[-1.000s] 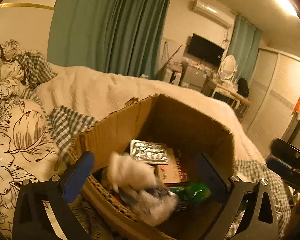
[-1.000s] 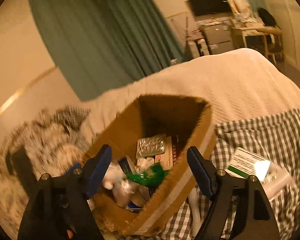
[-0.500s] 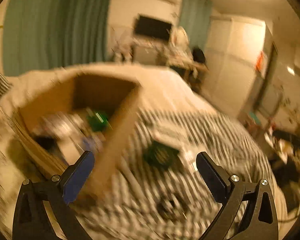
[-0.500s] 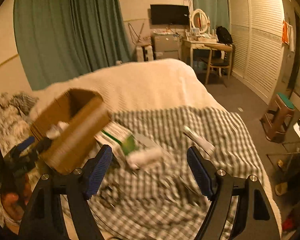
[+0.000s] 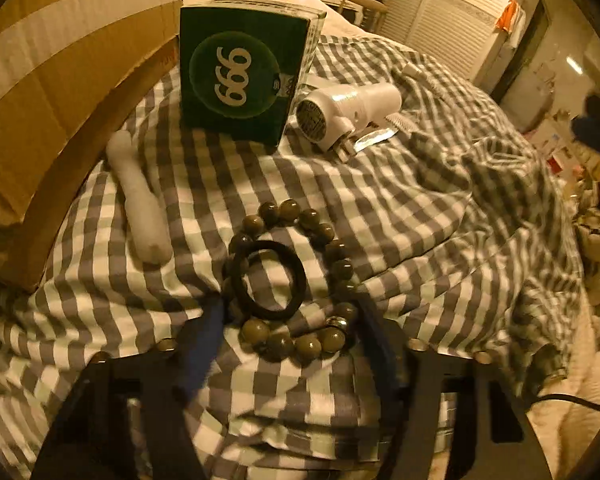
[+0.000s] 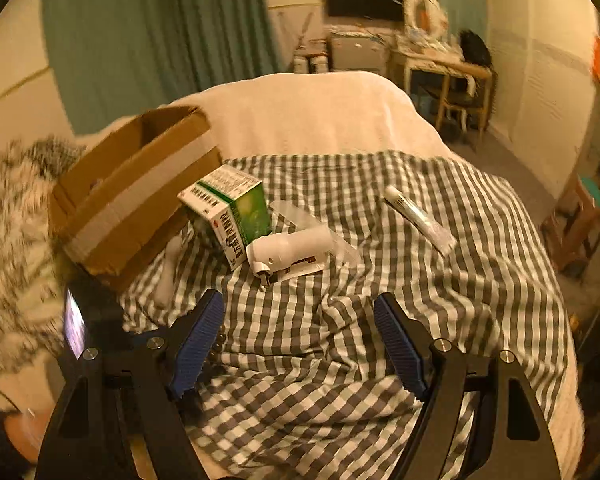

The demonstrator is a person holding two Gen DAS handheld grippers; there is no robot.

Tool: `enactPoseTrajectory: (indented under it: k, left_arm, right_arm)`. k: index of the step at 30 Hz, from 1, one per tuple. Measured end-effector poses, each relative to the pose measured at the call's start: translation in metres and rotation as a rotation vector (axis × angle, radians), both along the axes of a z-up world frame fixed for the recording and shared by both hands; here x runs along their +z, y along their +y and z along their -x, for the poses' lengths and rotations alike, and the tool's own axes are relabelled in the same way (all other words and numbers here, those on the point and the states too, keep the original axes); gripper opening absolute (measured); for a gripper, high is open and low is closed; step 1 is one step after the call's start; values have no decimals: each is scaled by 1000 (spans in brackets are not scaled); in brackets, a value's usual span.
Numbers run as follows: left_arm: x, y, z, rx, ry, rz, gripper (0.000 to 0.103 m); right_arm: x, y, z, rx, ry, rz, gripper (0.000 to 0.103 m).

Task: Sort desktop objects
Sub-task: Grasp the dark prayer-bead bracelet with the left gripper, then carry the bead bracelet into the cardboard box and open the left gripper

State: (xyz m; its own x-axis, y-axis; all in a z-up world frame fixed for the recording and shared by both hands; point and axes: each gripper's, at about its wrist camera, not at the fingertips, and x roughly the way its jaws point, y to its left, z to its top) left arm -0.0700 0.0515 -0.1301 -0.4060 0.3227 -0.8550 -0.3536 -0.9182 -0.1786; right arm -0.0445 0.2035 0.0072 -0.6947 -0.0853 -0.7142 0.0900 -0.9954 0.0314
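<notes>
A bead bracelet (image 5: 332, 256) with a black hair tie (image 5: 269, 278) on it lies on the checked cloth (image 5: 420, 208). My left gripper (image 5: 296, 328) is open, low over the cloth, its jaws either side of the bracelet's near end. Beyond stand a green "999" box (image 5: 240, 72), a white shaver-like device (image 5: 348, 112) and a white tube (image 5: 140, 200). The cardboard box (image 5: 52, 80) is at the left. My right gripper (image 6: 300, 340) is open and empty above the cloth, short of the green box (image 6: 232, 208) and white device (image 6: 288, 248).
A long white tube (image 6: 418, 220) lies on the cloth to the right. The cardboard box (image 6: 132, 184) sits at the bed's left by floral bedding (image 6: 12, 240). A desk and chair (image 6: 448, 80) stand beyond the bed; a stool (image 6: 580, 220) is at the right.
My left gripper swung away from over the cardboard box and came down at the bracelet. My right gripper turned right and now faces the checked cloth. Both stayed open.
</notes>
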Motion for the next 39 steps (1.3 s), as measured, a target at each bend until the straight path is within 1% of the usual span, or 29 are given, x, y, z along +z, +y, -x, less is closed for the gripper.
enactPoseTrajectory:
  k: [1,2,3,4,6,10,13,15,18,22,26,29,32,36,37,39]
  left_arm:
    - [3,-3,1,7,6,-2,47]
    - [6,-6,2,8,7,-3,38]
    - [11,-9,3,9,7,-11,32]
    - [16,-13,5,14,12,-30,29]
    - [27,-23,9,20,36,-58,11]
    - [54,-36,8,13,115,-122,11]
    - [63,-39,8,7,156,-139,11]
    - [65,-41,8,5,160,-155,11]
    - [77,-48,6,7,191,-209,11]
    - [102,-59,0,10,273,-278,11]
    - [132,-70,-4,27,368,-299,11]
    - [154,-79,0,54,416,-316,11]
    - [177,-92,9,97,480,-317,11]
    - [201,-121,21,200,541,-303,11]
    - [204,-131,25,231,549,-284,11]
    - [203,-146,35,290,536,-213,11]
  right_arm:
    - [-5,-4,2,14,-4,-20,77]
    - [-9,-7,3,28,-10,-30,77]
    - [-13,-9,5,37,-16,-33,77]
    - [-18,-13,7,46,-26,-32,77]
    - [-25,-18,10,63,-45,-25,77]
    - [-37,-30,14,83,-73,-28,77]
    - [-44,-37,15,88,-93,-36,77]
    - [-47,-41,15,84,-97,-38,77]
    - [-48,-46,15,81,-100,-29,77]
    - [-50,-55,16,83,-96,-1,77]
    - [-57,-58,22,60,-91,7,77]
    - [-64,-54,27,33,-98,6,77]
    - [-66,-46,30,6,-96,-9,77]
    - [-62,-40,37,-17,-87,-15,77]
    - [-61,-39,40,-22,-83,-14,77]
    - [-59,-37,46,-46,-74,5,77]
